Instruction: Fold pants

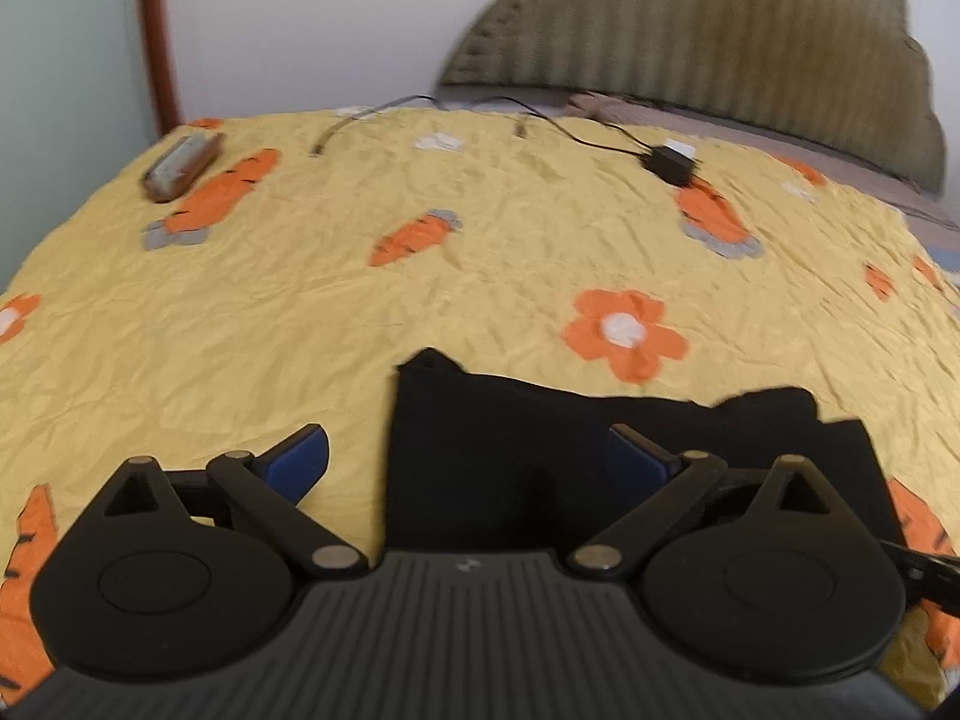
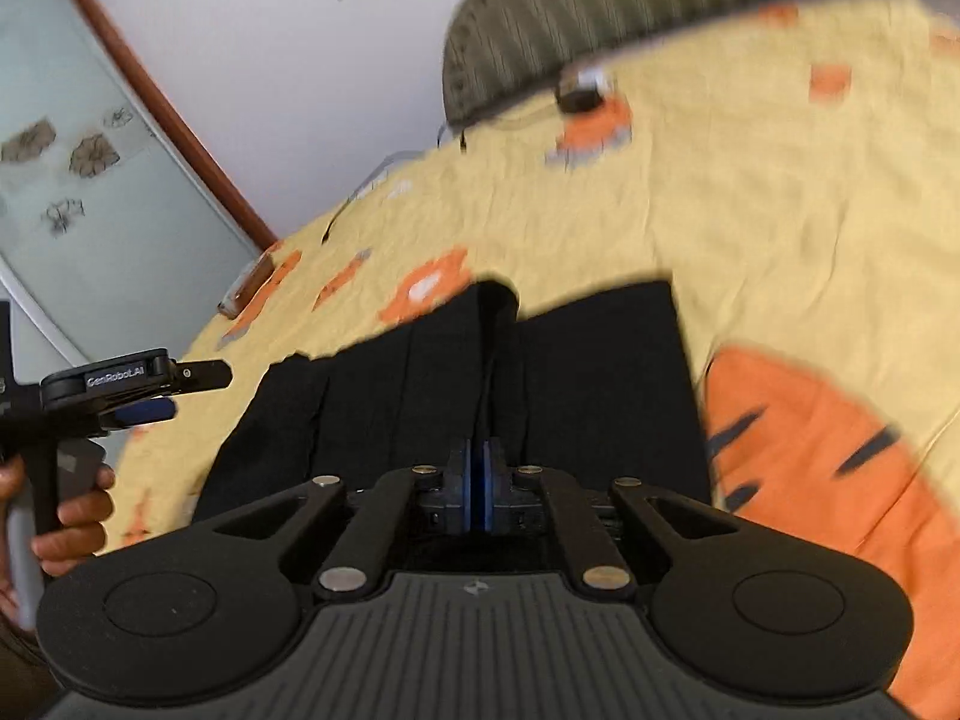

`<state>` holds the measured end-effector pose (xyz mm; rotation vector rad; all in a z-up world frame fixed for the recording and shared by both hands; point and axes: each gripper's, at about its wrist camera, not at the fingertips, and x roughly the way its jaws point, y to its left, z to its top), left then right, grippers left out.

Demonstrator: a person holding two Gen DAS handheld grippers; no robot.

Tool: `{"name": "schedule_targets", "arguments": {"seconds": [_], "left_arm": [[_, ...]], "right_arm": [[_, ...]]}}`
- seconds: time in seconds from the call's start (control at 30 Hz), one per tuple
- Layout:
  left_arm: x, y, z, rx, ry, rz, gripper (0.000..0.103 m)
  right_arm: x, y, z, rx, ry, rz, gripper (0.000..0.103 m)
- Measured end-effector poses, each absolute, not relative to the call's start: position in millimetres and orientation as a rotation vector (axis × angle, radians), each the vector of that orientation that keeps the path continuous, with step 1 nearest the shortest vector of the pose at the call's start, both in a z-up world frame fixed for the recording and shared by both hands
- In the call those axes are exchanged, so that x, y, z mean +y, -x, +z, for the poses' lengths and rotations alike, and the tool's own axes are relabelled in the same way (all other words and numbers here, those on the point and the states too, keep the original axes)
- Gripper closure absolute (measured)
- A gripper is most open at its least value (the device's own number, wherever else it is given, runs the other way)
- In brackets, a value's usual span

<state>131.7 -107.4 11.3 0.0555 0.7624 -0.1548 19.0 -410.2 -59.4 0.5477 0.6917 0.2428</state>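
The black pants [image 1: 540, 456] lie folded in a compact rectangle on the yellow bedspread [image 1: 300, 312]. My left gripper [image 1: 468, 456] is open, its blue-padded fingers [image 1: 300, 459] spread wide over the left edge of the pants and holding nothing. In the right wrist view the pants [image 2: 570, 372] lie right in front of my right gripper [image 2: 478, 480], whose blue pads are pressed together; no cloth shows between them. The left gripper [image 2: 150, 402] also shows at the left of that view, held in a hand beside the pants.
A black charger [image 1: 672, 165] with cables lies near the far edge of the bed, by the ribbed headboard [image 1: 720, 42]. A brown case [image 1: 180, 168] lies at the far left. A glass door [image 2: 90, 180] with a wooden frame stands left.
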Motion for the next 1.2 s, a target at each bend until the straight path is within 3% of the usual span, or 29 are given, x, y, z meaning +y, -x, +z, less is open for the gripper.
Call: {"name": "schedule_targets", "arguments": {"seconds": [0.17, 0.23, 0.3, 0.37, 0.4, 0.77, 0.9, 1.03, 1.07, 1.1, 1.2], "left_arm": [[-132.6, -129.7, 14.5, 0.763, -0.104, -0.289, 0.000], [-142.9, -129.6, 14.2, 0.764, -0.115, -0.314, 0.000], [-149.7, -130.0, 12.9, 0.772, -0.117, -0.325, 0.000], [-153.3, -129.7, 10.2, 0.779, -0.120, -0.324, 0.000], [-154.4, -129.6, 8.7, 0.783, -0.123, -0.319, 0.000], [-154.3, -127.7, -0.9, 0.780, -0.154, -0.301, 0.000], [-155.9, -128.1, -1.3, 0.784, -0.147, -0.293, 0.000], [-156.5, -126.7, -0.3, 0.782, -0.147, -0.285, 0.000], [-156.7, -126.7, 0.1, 0.779, -0.149, -0.283, 0.000], [-157.2, -126.9, 0.3, 0.779, -0.150, -0.281, 0.000], [-158.1, -126.6, 1.3, 0.783, -0.145, -0.280, 0.000]], "right_arm": [[-415.4, -16.8, -71.3, 0.704, -0.654, 0.263, 0.090], [-417.6, -16.6, -75.8, 0.709, -0.703, 0.254, 0.078], [-419.9, -14.8, -77.3, 0.701, -0.721, 0.255, 0.053], [-424.0, -12.4, -75.4, 0.682, -0.733, 0.247, 0.034], [-427.7, -9.7, -74.4, 0.668, -0.741, 0.253, 0.033], [-433.7, -22.9, -84.2, 0.725, -0.814, 0.332, 0.032], [-420.6, -28.6, -78.4, 0.746, -0.723, 0.337, 0.034], [-394.5, -32.4, -67.2, 0.732, -0.572, 0.383, 0.048], [-389.2, -33.4, -65.9, 0.731, -0.524, 0.388, 0.057], [-386.6, -36.4, -66.7, 0.745, -0.497, 0.378, 0.075], [-391.2, -38.6, -70.3, 0.732, -0.511, 0.355, 0.088]]}}
